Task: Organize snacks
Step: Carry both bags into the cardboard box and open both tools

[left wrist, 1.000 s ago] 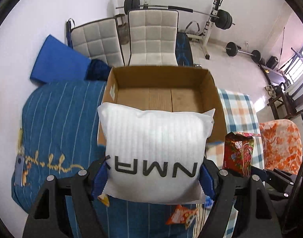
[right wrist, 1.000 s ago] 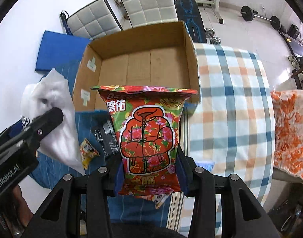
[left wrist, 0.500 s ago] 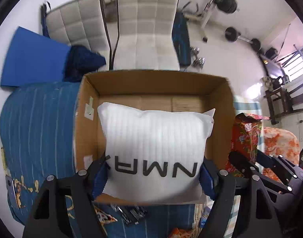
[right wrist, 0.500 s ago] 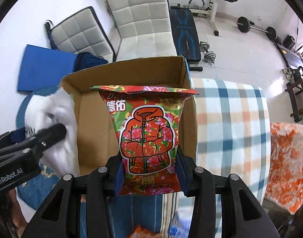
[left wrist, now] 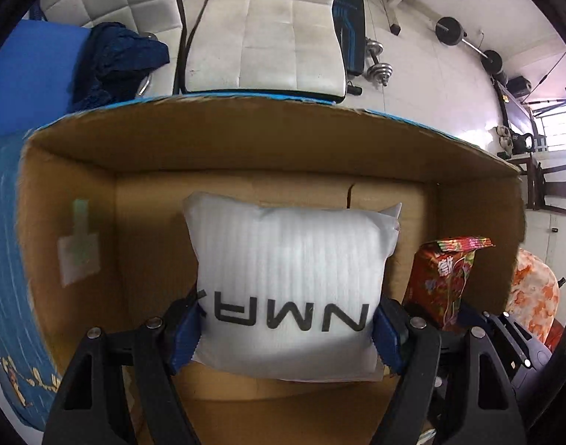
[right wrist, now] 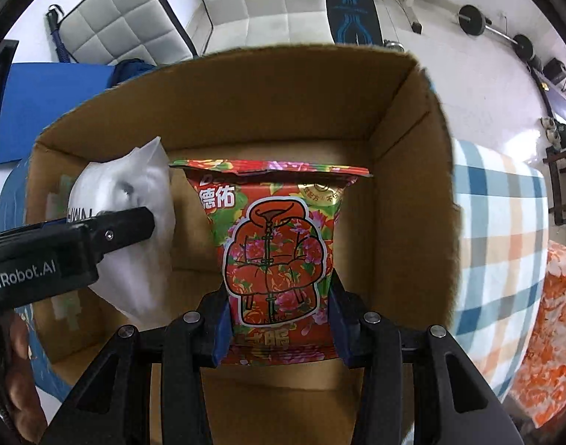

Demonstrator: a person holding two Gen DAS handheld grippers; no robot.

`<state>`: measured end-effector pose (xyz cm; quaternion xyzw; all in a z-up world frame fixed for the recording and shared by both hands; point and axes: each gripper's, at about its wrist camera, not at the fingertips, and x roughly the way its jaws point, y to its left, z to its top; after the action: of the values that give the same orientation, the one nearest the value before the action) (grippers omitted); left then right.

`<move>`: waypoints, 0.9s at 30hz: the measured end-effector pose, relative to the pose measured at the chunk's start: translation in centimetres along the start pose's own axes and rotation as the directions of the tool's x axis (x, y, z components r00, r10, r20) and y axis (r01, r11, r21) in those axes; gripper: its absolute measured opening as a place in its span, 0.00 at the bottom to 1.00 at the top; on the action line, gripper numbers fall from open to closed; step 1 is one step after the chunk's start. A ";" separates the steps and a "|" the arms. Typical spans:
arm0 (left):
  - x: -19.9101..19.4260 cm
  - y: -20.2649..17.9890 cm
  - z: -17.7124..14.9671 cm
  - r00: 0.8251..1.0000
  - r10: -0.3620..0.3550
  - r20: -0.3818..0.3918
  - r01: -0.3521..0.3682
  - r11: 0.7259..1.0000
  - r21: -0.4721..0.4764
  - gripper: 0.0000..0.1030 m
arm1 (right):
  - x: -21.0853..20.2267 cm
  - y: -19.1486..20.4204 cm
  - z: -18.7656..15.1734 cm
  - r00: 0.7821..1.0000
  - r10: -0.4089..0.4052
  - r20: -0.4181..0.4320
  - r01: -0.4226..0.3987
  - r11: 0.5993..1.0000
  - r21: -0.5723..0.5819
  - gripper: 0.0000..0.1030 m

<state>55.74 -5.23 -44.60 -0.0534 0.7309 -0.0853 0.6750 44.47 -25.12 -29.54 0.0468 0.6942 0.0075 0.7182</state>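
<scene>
L gripper [left wrist: 286, 328] pinches a white bag [left wrist: 288, 282], R gripper [right wrist: 279, 328] pinches a red snack bag [right wrist: 273, 244], both inside the box [right wrist: 412, 193].

Two snack packs held over the open box
The right gripper [right wrist: 279, 319] clamps a red floral snack bag [right wrist: 275, 244] upright above the cardboard box [right wrist: 412, 200]; to its left, the left gripper [right wrist: 97, 237] holds a white pouch [right wrist: 134, 193] over the box's left side, the two packs just apart
</scene>
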 end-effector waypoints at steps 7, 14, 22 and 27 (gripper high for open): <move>1.7 -0.3 1.2 0.999 -0.017 -0.044 0.016 1.000 -0.007 0.74 | 2.4 -0.4 1.5 0.999 0.012 -0.036 -0.011 1.000 0.024 0.45; 2.7 0.1 1.5 0.995 -0.042 -0.088 0.039 0.999 -0.032 0.74 | 3.7 -1.4 2.5 0.999 0.008 -0.048 -0.007 1.000 0.025 0.46; 2.8 0.0 1.0 0.994 -0.021 -0.105 0.021 1.000 -0.008 0.75 | 4.1 -2.2 2.1 0.998 0.016 -0.056 -0.015 1.000 0.026 0.49; 2.3 0.2 0.6 0.996 -0.034 -0.085 0.034 0.999 0.001 0.82 | 3.8 -2.6 1.3 0.997 0.025 -0.070 -0.023 0.999 0.026 0.55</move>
<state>56.19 -5.51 -46.90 -0.0614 0.7580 -0.0996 0.6417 45.76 -27.54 -33.50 0.0639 0.7185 0.0087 0.6925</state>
